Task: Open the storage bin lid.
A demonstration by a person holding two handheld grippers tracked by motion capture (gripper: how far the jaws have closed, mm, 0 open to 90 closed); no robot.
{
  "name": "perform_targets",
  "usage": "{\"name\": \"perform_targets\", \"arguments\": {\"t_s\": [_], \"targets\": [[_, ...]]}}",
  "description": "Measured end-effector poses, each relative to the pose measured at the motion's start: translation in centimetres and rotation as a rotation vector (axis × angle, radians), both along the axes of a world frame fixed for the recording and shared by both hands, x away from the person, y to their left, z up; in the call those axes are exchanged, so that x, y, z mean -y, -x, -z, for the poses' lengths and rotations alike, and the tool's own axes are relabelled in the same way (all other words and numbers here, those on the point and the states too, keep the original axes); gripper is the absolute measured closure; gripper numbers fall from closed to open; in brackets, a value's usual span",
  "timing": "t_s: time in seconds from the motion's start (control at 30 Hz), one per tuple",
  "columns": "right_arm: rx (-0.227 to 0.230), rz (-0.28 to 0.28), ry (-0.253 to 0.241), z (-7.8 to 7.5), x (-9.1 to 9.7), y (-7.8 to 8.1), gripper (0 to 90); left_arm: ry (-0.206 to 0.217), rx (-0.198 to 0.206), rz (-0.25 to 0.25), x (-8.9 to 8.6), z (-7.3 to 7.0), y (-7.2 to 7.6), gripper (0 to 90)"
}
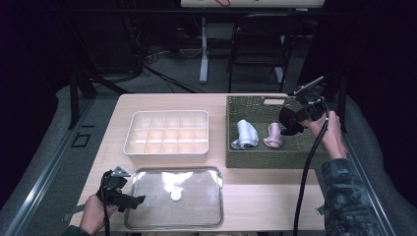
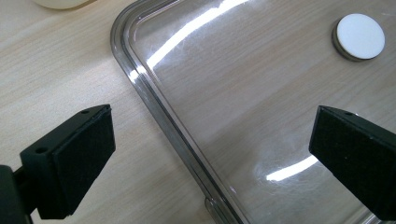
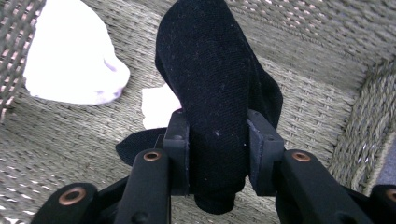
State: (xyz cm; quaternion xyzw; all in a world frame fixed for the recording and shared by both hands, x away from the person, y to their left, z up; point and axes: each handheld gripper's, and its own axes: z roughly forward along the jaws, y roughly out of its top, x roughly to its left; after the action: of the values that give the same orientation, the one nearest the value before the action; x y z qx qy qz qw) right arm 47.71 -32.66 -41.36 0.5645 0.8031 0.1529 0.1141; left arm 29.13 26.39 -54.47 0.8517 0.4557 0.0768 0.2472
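The right gripper sits closest to its own camera at the bottom centre of the right gripper view, its jaws narrowed onto a rolled black sock clamped between the pads. The sock's long axis runs straight away from the jaws toward the top of that frame, over the woven floor of the basket. In the high view this gripper hangs over the basket's right end at right of centre, the black sock jutting leftward from it. Two more rolls lie in the basket: a grey sock and a pink sock, side by side and just left of the held one. The likely target, a white divided box, stands empty at centre frame, well apart to the left, so the carry would run leftward across the basket wall. The left gripper rests at lower left with its jaws wide and empty, straddling the rim of a clear tray that holds a small white disc.
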Motion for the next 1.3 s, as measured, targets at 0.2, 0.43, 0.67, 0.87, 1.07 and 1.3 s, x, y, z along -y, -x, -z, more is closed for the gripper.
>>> {"name": "perform_targets", "arguments": {"t_s": [0.2, 0.43, 0.67, 0.87, 1.07, 1.3], "targets": [[0.005, -0.024, -0.023, -0.7, -0.8, 0.1, 66.0, 0.000, -0.002, -0.009, 0.0, 0.0, 0.0, 0.2], [0.009, -0.051, -0.035, -1.1, -2.1, 0.4, 66.0, -0.002, 0.006, -0.008, -0.1, -0.1, 0.1, 0.1], [0.016, -0.081, -0.055, -1.3, -3.2, 0.8, 66.0, -0.003, 0.007, -0.007, -0.2, -0.1, 0.1, 0.2], [0.038, -0.127, -0.056, -1.5, -4.7, 1.6, 66.0, -0.001, 0.012, -0.010, -0.2, -0.1, 0.2, 0.2], [0.062, -0.177, -0.056, -2.1, -6.2, 2.0, 66.2, -0.002, 0.008, -0.006, -0.2, -0.1, 0.1, 0.1], [0.075, -0.239, -0.072, -2.9, -8.3, 2.6, 66.2, 0.001, 0.003, 0.001, -0.1, -0.1, 0.1, 0.1]]}}
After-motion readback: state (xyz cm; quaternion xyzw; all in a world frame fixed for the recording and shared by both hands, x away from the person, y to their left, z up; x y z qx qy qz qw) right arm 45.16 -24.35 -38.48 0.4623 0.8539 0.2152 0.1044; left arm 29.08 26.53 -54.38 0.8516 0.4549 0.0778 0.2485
